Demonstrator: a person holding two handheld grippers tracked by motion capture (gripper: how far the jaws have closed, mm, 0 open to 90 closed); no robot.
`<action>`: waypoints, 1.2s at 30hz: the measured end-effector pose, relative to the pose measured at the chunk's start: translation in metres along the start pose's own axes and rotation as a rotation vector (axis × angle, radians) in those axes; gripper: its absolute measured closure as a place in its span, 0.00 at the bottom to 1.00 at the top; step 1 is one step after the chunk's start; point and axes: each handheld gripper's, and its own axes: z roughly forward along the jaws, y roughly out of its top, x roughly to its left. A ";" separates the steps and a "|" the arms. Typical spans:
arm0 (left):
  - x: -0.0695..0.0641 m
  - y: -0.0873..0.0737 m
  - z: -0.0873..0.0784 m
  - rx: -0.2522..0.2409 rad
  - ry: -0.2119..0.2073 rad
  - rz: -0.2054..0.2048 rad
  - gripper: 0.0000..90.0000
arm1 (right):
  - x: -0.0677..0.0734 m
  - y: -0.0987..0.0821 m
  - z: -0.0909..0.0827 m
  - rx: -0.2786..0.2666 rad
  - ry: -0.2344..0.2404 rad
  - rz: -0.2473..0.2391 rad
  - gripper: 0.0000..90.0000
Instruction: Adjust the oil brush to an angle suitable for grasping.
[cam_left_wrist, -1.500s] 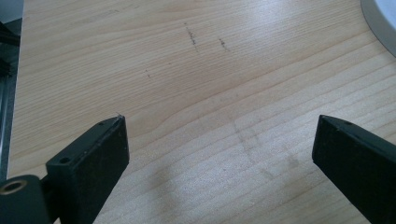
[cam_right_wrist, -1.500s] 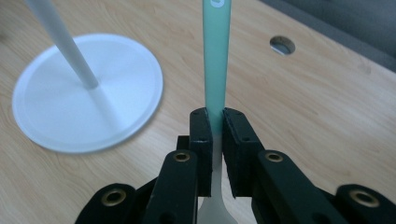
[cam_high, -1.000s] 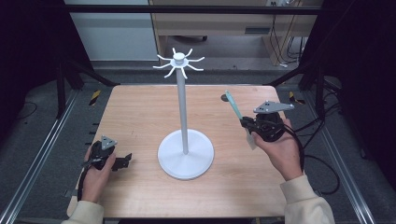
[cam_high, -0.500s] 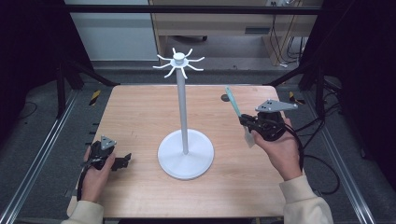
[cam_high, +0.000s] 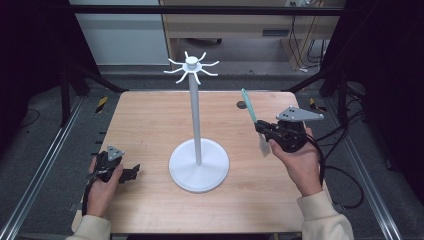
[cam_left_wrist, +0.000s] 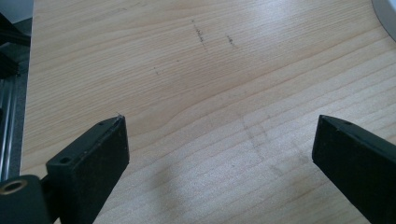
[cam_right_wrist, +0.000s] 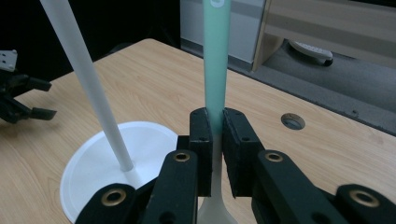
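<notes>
A white stand (cam_high: 195, 120) with a round base (cam_high: 199, 167) and a crown of hooks (cam_high: 192, 67) rises from the middle of the wooden table (cam_high: 150, 120). To its right, my right gripper (cam_high: 262, 131) is shut on a utensil (cam_high: 248, 107) with a pale green handle pointing up and away and a white head (cam_high: 264, 146) hanging below the jaws. The right gripper view has the handle (cam_right_wrist: 216, 56) clamped in my right gripper (cam_right_wrist: 215, 140), with the stand's pole (cam_right_wrist: 88, 84) to the left. My left gripper (cam_high: 131, 173) rests open at the front left, and my left gripper (cam_left_wrist: 219, 154) holds nothing over bare wood.
A small round hole (cam_high: 242, 105) sits in the table's back right part. Metal rails (cam_high: 45, 165) run along both sides of the table. A wooden desk (cam_high: 240, 25) and cables stand beyond the far edge. Bare wood lies between the stand and my left gripper.
My right gripper has shifted slightly and the utensil's green handle now stands a little more upright. The left hand and its gripper have stayed put.
</notes>
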 end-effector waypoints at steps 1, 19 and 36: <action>0.000 0.000 0.000 0.000 -0.001 0.001 0.04 | 0.000 0.000 -0.001 -0.005 0.003 0.002 0.92; 0.000 0.000 0.000 -0.002 -0.001 0.003 0.04 | 0.017 0.016 -0.008 -0.088 0.053 0.003 0.92; 0.000 0.001 0.001 -0.002 0.000 0.003 0.04 | 0.022 0.022 -0.013 -0.117 0.078 0.008 0.92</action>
